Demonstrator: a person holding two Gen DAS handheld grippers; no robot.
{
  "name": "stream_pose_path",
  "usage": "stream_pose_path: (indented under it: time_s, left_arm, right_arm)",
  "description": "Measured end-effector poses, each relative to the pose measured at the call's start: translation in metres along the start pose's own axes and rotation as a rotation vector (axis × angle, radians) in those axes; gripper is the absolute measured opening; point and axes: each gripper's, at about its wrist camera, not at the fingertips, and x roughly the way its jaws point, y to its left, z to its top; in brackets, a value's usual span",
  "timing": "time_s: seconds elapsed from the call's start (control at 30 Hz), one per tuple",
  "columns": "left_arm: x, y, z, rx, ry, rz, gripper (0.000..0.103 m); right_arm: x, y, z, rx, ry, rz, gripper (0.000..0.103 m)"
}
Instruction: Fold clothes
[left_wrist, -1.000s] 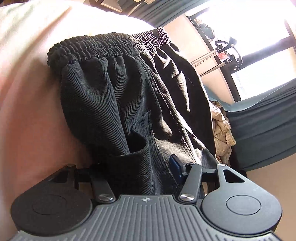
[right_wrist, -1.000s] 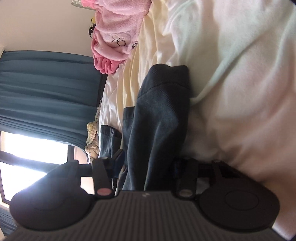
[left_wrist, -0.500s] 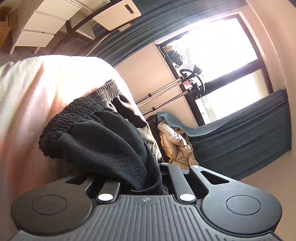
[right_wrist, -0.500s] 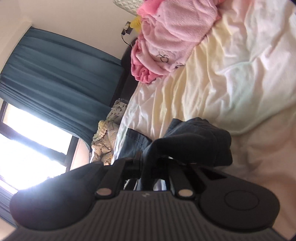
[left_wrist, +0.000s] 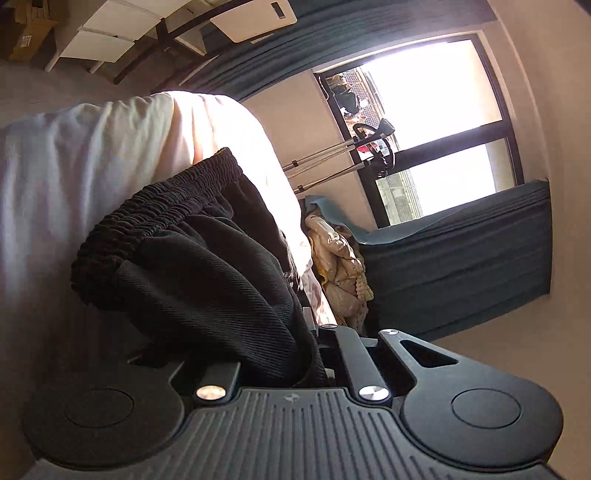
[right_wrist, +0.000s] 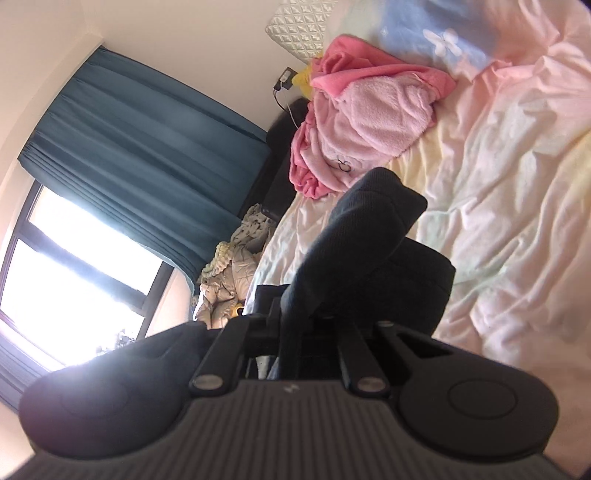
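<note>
While the left gripper (left_wrist: 314, 354) clenches the black trousers (left_wrist: 207, 273) near their elastic waistband (left_wrist: 166, 206), the right gripper (right_wrist: 295, 339) clenches the same dark cloth. No writing is readable on them.

Dark trousers (right_wrist: 354, 258) pinched in right hand-held gripper (right_wrist: 291, 332) above rumpled bedsheet (right_wrist: 517, 192)

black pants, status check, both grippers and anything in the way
Left gripper shut on black pants near the elastic waistband. Right gripper shut on the same garment. Pants lifted off the bed sheet. Pink fleece lies beyond, apart.
</note>
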Motion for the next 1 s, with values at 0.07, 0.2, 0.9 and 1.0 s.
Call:
stream_pose_path:
  time_s: [0.07, 0.2, 0.9, 1.0]
  left_arm:
    - [0.003, 0.000, 0.003, 0.002, 0.001, 0.004, 0.009]
    - [0.011, -0.031, 0.013, 0.097, -0.024, -0.017, 0.009]
    - [0.060, 0.047, 0.017, 0.065, 0.042, 0.061, 0.010]
    - [0.067, 0.043, 0.018, 0.099, 0.046, 0.076, 0.010]
  right_arm:
    - [0.004, -0.019, -0.007, 0.035, 0.027, -0.042, 0.007]
    - [0.016, 0.006, -0.011, -0.029, 0.006, -0.009, 0.007]
    - [0.101, -0.020, -0.002, -0.171, -0.107, -0.478, 0.062]
    - [0.155, 0.027, -0.001, -0.332, -0.127, -0.467, 0.062]
